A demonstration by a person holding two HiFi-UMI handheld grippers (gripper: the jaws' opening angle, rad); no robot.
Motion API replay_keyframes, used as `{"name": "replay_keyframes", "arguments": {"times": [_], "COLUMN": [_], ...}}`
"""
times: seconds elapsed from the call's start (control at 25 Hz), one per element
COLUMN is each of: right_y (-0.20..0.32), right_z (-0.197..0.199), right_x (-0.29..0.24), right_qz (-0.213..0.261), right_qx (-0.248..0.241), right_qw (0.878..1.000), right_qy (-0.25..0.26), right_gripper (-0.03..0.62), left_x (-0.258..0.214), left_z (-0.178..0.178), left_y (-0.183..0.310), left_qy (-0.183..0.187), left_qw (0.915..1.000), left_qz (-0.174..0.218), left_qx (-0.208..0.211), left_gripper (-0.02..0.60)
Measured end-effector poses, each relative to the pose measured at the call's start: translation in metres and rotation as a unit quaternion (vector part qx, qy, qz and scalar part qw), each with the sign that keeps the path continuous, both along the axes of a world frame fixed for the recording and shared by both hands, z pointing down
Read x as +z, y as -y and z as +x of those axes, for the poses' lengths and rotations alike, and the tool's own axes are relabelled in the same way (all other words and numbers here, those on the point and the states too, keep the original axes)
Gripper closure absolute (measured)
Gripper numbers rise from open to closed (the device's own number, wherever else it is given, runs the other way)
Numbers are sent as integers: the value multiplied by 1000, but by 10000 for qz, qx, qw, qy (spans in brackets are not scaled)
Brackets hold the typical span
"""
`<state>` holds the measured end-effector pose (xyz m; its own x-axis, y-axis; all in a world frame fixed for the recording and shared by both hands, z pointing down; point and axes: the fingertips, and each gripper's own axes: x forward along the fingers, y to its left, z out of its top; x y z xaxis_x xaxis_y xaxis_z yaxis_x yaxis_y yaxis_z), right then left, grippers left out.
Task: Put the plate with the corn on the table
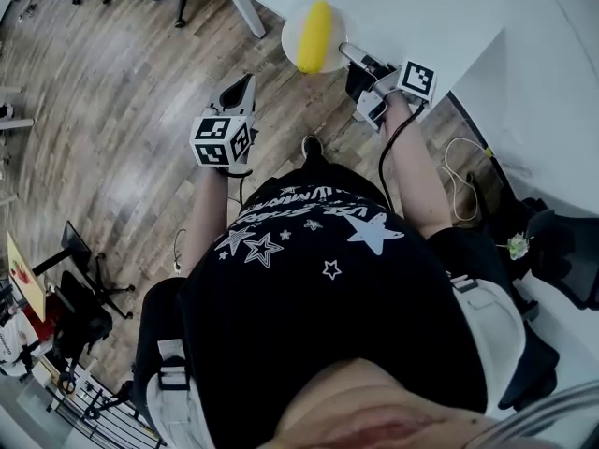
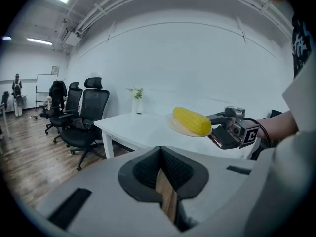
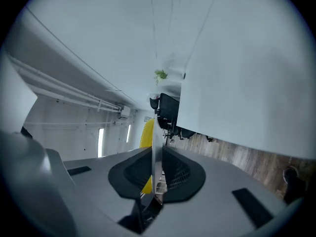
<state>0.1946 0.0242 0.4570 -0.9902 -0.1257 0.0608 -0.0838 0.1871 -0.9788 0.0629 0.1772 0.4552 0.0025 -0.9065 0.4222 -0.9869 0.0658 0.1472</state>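
Observation:
A round pale plate [image 1: 291, 41] carries a yellow corn cob [image 1: 314, 36], held out level just over the near edge of the white table [image 1: 421, 17]. My right gripper [image 1: 348, 52] is shut on the plate's rim. In the right gripper view the plate [image 3: 154, 132] shows edge-on between the pads, with the corn [image 3: 146, 132] beside it. The left gripper view shows the corn [image 2: 191, 121] and plate [image 2: 174, 127] in front of the table [image 2: 143, 127], held by the right gripper [image 2: 217, 127]. My left gripper [image 1: 245, 84] hangs over the wood floor, shut [image 2: 160, 149] and holding nothing.
A small vase with a plant [image 2: 137, 95] stands at the table's far side. Black office chairs [image 2: 89, 112] are to the left of the table. A table leg [image 1: 245, 7] is close to the plate. Cables [image 1: 459, 166] lie on the floor at the right.

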Motion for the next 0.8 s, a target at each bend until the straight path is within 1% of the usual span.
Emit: {"name": "replay_keyframes", "arguments": {"times": [0.16, 0.4, 0.52, 0.64, 0.8], "right_y": [42, 65, 71, 83, 103], "right_z": [-8, -26, -39, -53, -76], "right_x": [2, 5, 4, 8, 15], "right_qz": [10, 8, -2, -36, -48], "right_qx": [-33, -38, -6, 83, 227], "right_qw": [10000, 10000, 10000, 9999, 9996], "right_qy": [-14, -33, -20, -76, -157], "right_gripper": [556, 556, 556, 556, 556], "left_x": [-6, -7, -6, 2, 8], "left_z": [-8, -26, -43, -66, -94], "left_y": [42, 61, 67, 84, 113], "left_qy": [21, -11, -13, -73, -143], "left_qw": [9999, 9997, 9997, 9997, 9998], "left_qz": [64, 102, 94, 72, 114], "left_qx": [-101, -208, -226, -215, -50], "left_gripper": [575, 575, 575, 575, 575]}}
